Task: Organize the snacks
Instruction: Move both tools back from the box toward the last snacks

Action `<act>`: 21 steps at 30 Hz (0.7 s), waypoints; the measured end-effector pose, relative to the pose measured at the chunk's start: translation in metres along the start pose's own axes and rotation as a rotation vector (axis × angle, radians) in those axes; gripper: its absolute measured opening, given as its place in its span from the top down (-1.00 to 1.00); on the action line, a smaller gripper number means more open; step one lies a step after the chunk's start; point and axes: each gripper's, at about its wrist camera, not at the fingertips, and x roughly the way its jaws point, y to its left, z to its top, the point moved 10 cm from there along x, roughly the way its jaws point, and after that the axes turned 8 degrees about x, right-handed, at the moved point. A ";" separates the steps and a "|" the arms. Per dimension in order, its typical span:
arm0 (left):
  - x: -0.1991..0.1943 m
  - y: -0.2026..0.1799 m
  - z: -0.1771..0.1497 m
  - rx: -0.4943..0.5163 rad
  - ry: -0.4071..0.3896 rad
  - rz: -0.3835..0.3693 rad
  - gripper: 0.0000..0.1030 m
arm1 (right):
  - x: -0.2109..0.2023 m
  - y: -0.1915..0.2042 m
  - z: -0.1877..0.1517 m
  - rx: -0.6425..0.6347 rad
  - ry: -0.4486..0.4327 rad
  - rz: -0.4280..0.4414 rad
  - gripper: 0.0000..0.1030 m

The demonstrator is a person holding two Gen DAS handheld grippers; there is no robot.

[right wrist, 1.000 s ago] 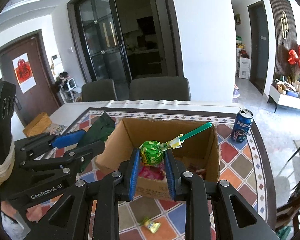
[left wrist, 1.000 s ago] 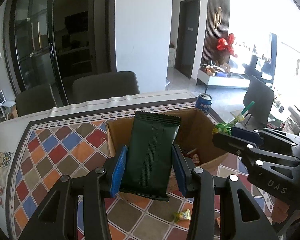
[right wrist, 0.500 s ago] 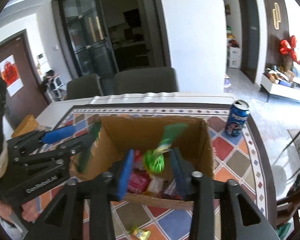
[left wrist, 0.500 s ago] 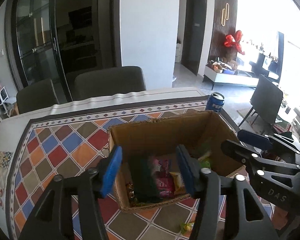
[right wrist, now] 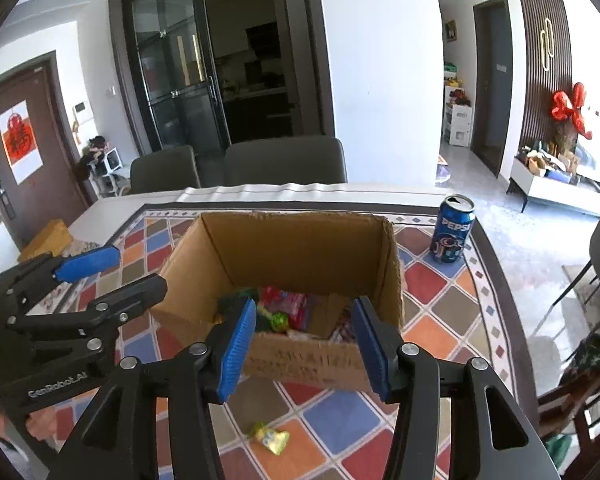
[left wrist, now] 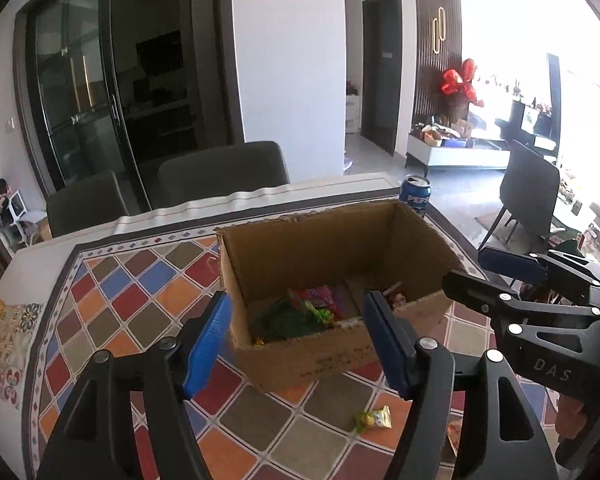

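Cardboard box (right wrist: pixel 300 248) already holds several snacks, both the left gripper (left wrist: pixel 296 340) and right gripper (right wrist: pixel 304 344) have just been opening with nothing between them, and one yellow-green candy (right wrist: pixel 270 436) remains on the bench (right wrist: pixel 452 292) at the box's six o'clock.

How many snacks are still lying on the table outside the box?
1 clearly: a yellow-green candy on the tablecloth, just before the cardboard box. Others may be hidden behind the grippers.

The blue can (right wrist: pixel 451 236) reads "PEPSI". The left tongs (right wrist: pixel 100 276) carry "GenRobot.AI". The right tongs (left wrist: pixel 496 276) carry "DAS".
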 end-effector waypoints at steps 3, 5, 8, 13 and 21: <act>-0.011 -0.009 -0.005 0.014 -0.016 -0.009 -0.37 | -0.011 -0.003 -0.007 0.002 -0.003 -0.001 -0.03; -0.016 -0.013 -0.009 0.020 -0.025 -0.012 -0.41 | -0.019 -0.005 -0.013 0.002 -0.009 -0.012 -0.11; -0.024 -0.022 -0.015 0.026 -0.031 -0.022 -0.42 | -0.030 -0.011 -0.022 0.011 -0.020 -0.024 -0.11; -0.034 -0.034 -0.027 0.040 -0.040 -0.022 -0.48 | -0.040 -0.015 -0.042 0.013 0.004 -0.025 -0.14; -0.035 -0.057 -0.052 0.049 -0.006 -0.051 -0.49 | -0.047 -0.026 -0.074 0.042 0.049 -0.026 -0.18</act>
